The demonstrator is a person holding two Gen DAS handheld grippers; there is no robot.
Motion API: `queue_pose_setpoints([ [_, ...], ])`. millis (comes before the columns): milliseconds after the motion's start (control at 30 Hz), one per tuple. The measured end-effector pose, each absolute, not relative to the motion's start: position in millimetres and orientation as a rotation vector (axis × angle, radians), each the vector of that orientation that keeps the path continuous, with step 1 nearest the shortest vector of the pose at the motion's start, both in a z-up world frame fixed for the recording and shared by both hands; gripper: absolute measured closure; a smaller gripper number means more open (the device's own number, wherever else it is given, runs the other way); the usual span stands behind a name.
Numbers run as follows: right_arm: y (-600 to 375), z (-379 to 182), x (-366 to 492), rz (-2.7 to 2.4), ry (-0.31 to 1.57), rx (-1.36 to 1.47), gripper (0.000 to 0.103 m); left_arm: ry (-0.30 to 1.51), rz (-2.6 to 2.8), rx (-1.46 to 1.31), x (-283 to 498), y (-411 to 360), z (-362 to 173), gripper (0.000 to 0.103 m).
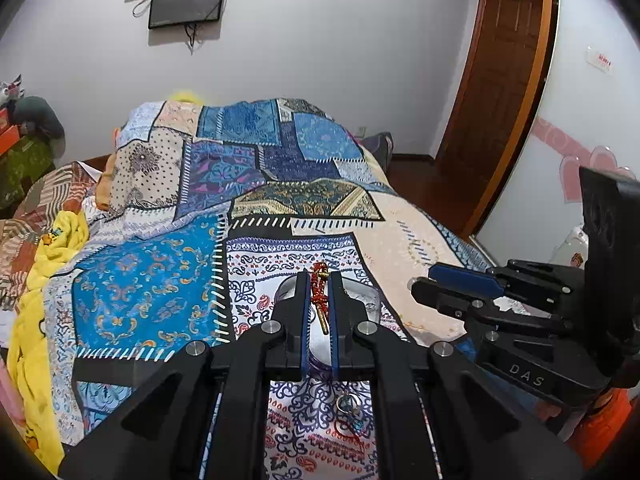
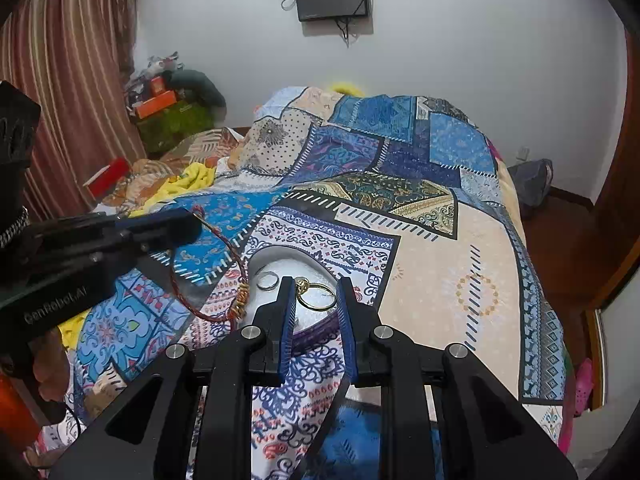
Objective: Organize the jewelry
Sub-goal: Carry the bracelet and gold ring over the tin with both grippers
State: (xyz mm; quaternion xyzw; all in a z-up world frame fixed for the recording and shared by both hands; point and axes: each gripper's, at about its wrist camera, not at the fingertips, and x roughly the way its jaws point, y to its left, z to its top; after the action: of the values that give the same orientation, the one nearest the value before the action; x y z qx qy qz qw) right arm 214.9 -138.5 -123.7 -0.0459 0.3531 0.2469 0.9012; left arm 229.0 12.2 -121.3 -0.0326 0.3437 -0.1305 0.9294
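Note:
My left gripper (image 1: 319, 280) is shut on a red cord bracelet (image 1: 319, 294) with a gold charm. In the right wrist view the left gripper (image 2: 192, 220) holds that bracelet (image 2: 216, 276), which hangs as a loop over the bedspread beside a clear glass dish (image 2: 276, 260). A silver ring (image 2: 267, 281) and a gold ring (image 2: 318, 296) lie in the dish. My right gripper (image 2: 314, 286) is open just above the gold ring, its fingers either side of it. In the left wrist view the right gripper (image 1: 424, 280) sits to the right, above the dish (image 1: 370, 300).
A small ring and red string (image 1: 349, 412) lie on the patchwork bedspread (image 1: 160, 280) below my left gripper. A yellow blanket (image 1: 44, 320) lies at the left. A brown door (image 1: 500, 80) and bare wooden floor lie to the right of the bed.

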Motion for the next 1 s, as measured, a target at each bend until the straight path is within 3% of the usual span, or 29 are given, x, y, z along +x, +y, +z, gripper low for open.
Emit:
queue_pose_setpoints([
  [1000,-120,-164,258,0.536,0.899,-0.062,0.084,0.843,-0.254,0.008,274,0,-171,0.096],
])
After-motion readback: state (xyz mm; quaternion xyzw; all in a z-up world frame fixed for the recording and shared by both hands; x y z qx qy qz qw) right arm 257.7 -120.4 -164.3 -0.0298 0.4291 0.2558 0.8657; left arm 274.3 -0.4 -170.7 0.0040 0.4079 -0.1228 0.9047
